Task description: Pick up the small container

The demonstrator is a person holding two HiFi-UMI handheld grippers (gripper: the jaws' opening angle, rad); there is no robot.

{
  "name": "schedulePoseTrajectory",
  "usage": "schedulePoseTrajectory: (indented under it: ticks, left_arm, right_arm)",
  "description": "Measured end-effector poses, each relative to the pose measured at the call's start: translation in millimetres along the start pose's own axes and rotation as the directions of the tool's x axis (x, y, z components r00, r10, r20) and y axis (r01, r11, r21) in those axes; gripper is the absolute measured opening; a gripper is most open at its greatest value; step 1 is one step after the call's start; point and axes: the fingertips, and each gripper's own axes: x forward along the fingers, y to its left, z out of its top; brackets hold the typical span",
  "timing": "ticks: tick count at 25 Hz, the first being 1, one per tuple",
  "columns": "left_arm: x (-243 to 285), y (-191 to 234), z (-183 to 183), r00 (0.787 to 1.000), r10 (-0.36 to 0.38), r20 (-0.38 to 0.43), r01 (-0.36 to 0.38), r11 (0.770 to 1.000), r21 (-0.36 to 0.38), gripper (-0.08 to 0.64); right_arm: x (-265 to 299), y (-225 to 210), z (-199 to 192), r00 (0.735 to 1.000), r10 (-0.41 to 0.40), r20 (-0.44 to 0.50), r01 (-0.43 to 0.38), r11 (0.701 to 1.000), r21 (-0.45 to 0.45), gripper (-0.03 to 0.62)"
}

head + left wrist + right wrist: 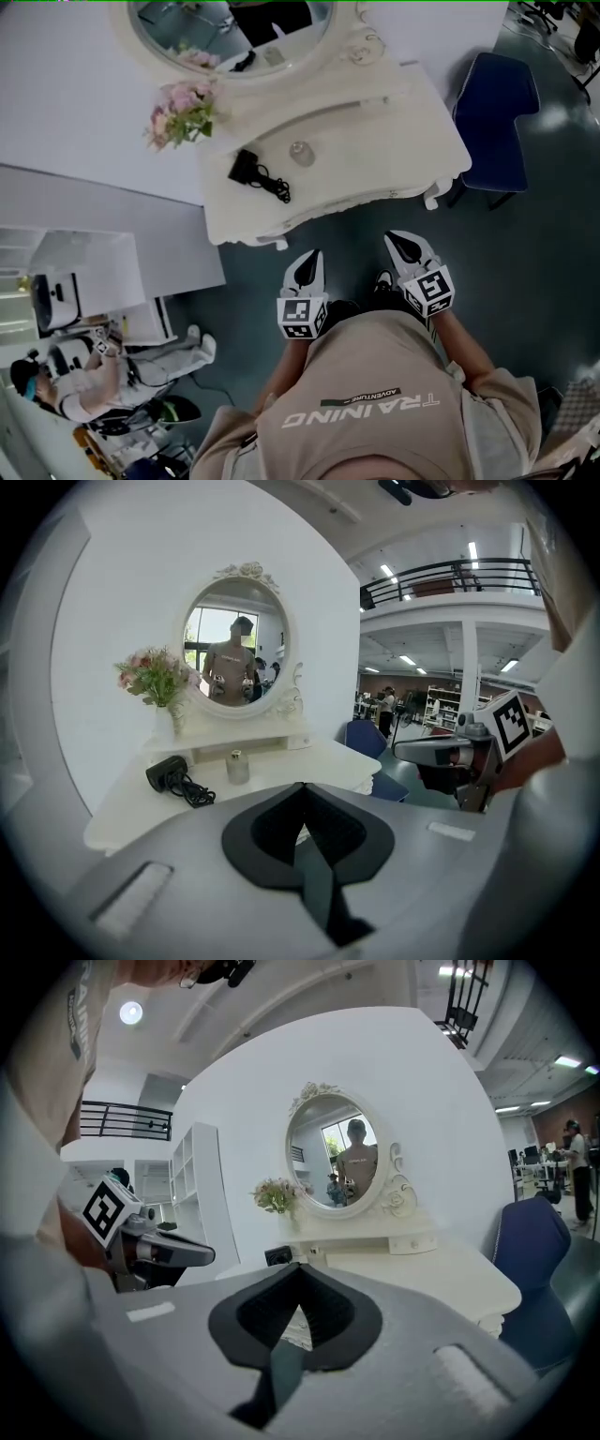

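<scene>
Standing before the white dressing table (375,159), I hold both tools close to my body, well apart from the small container (302,153), a clear jar with a silvery cap that stands upright near the middle of the tabletop, just beside a black corded appliance (248,169) and in front of the oval mirror (234,28). My left gripper (312,258) has its jaws pressed together on nothing, and my right gripper (405,246) is likewise closed and empty; each gripper view shows only the table through the notch between its pads. I judge the task not yet begun: the reach to the table, the parting of one pair of jaws, the grasp and the lift all remain. As for legible writing, my shirt reads "TRAINING" in large letters with "ADVENTURE" in small ones, seen inverted in the head view. No label can be made out on the container. Each gripper's cube carries square black-and-white markers, not text.
</scene>
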Motion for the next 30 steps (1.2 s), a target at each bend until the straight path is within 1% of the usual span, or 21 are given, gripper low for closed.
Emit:
schedulePoseTrajectory:
  ticks: [2,7,11,15,19,22,25,28,30]
  left_arm:
    - [7.1,1.7,6.8,1.000,0.007,0.007,-0.007,1.000,-0.005,0.018]
    - [19.7,13.8,17.8,1.000,0.016,0.025,-0.016,1.000,0.016,0.018]
    - [31.6,33.9,14.6,1.000,0.013,0.016,-0.013,1.000,-0.006,0.018]
    - [52.3,55.4,19.2,1.000,0.009,0.015,-0.009,1.000,-0.021,0.018]
    - [80.8,74.7,51.5,0.997,-0.003,0.071,0.004,1.000,-0.017,0.018]
    - [93.8,90.5,67.4,0.996,-0.020,0.084,0.020,1.000,-0.002,0.018]
    - [104.0,103.4,73.2,0.996,-0.038,0.077,0.036,0.999,0.024,0.018]
    - [112.8,118.4,69.7,0.998,-0.038,0.042,0.034,0.996,0.080,0.018]
    - [118.9,127.2,64.0,0.999,-0.050,0.019,0.048,0.995,0.093,0.018]
  right_arm:
    - [5.8,-5.1,-2.8,1.000,0.013,-0.017,-0.013,1.000,-0.004,0.003]
    - [24.7,-6.5,-7.9,0.998,0.037,-0.045,-0.037,0.999,-0.002,0.003]
    - [46.2,0.9,0.0,0.997,0.057,-0.050,-0.058,0.998,-0.025,0.003]
    - [64.6,-4.6,11.8,0.998,0.035,-0.059,-0.037,0.998,-0.041,0.003]
    - [82.2,-17.0,32.7,0.998,0.001,-0.063,-0.005,0.998,-0.069,0.003]
    - [102.2,-14.3,50.7,0.999,-0.008,-0.054,0.003,0.995,-0.097,0.003]
    - [124.3,-13.0,65.8,0.999,-0.021,-0.042,0.017,0.994,-0.110,0.003]
    - [147.1,-9.2,74.4,0.998,-0.037,-0.041,0.032,0.993,-0.114,0.003]
    - [161.3,-3.9,77.8,0.999,-0.036,-0.037,0.032,0.994,-0.100,0.003]
